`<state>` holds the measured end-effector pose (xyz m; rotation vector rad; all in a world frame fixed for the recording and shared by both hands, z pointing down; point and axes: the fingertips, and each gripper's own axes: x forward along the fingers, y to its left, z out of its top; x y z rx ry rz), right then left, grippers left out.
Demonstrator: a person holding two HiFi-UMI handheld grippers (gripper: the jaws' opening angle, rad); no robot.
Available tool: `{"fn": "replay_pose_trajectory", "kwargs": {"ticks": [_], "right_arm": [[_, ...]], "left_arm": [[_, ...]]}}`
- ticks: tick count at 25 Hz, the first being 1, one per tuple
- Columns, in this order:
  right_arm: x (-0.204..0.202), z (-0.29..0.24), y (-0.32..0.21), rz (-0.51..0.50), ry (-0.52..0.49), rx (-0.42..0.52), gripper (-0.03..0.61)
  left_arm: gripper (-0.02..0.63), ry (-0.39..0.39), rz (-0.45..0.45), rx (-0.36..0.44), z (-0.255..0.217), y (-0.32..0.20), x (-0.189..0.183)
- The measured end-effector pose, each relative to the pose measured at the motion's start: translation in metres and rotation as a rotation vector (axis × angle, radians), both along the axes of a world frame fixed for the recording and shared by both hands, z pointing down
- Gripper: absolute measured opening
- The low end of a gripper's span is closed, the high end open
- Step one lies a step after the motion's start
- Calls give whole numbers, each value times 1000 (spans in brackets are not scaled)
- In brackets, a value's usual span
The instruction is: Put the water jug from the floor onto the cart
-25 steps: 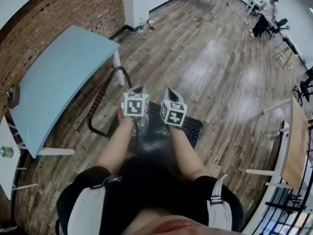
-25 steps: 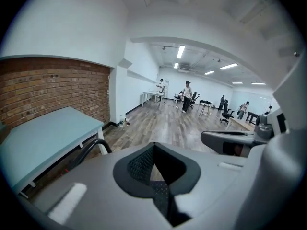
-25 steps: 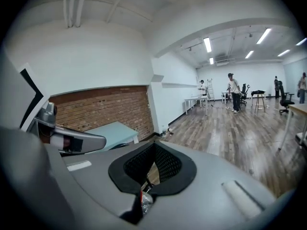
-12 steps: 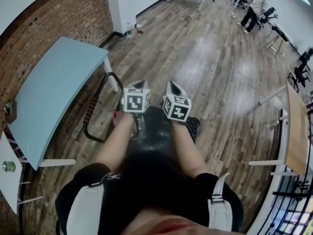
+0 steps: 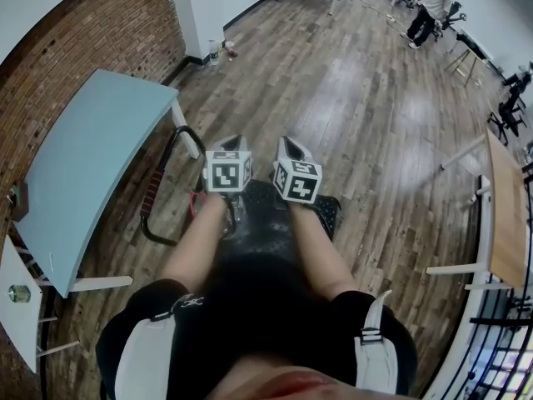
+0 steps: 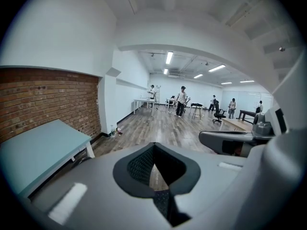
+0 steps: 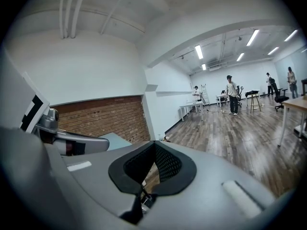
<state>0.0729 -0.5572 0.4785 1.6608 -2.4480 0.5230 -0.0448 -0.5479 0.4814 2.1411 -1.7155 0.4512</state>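
Note:
In the head view both grippers hang side by side over the black cart (image 5: 327, 216), pointing away from me. The left gripper (image 5: 234, 144) and the right gripper (image 5: 288, 145) are both shut and hold nothing. The left gripper view shows its gripper (image 6: 154, 144) with jaws closed on nothing, and so does the right gripper view (image 7: 154, 143). The cart's looped handle (image 5: 160, 197), black with a red grip, rises at its left end. A clear glossy shape (image 5: 236, 215) under the left forearm may be the water jug. My arms hide most of it.
A light blue table (image 5: 92, 157) stands close to the cart's handle, along a brick wall (image 5: 83, 32). A wooden table (image 5: 505, 215) and a railing are at the right. Bottles (image 5: 216, 52) sit by the white wall. People (image 5: 429, 7) stand far across the wood floor.
Both grippers have lifted a little together above the cart, still shut. The head view has swung slightly, so the table and the floor sit lower and further left.

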Motion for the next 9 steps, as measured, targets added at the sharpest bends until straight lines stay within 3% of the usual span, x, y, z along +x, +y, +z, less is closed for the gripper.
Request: {"fn": "replay_pose_trajectory", "kwargs": {"ticks": [9], "right_arm": [[-6,2,2,-7,0,-8,12]], "left_arm": [[0,3,-4,-24,6,4,-9]]}}
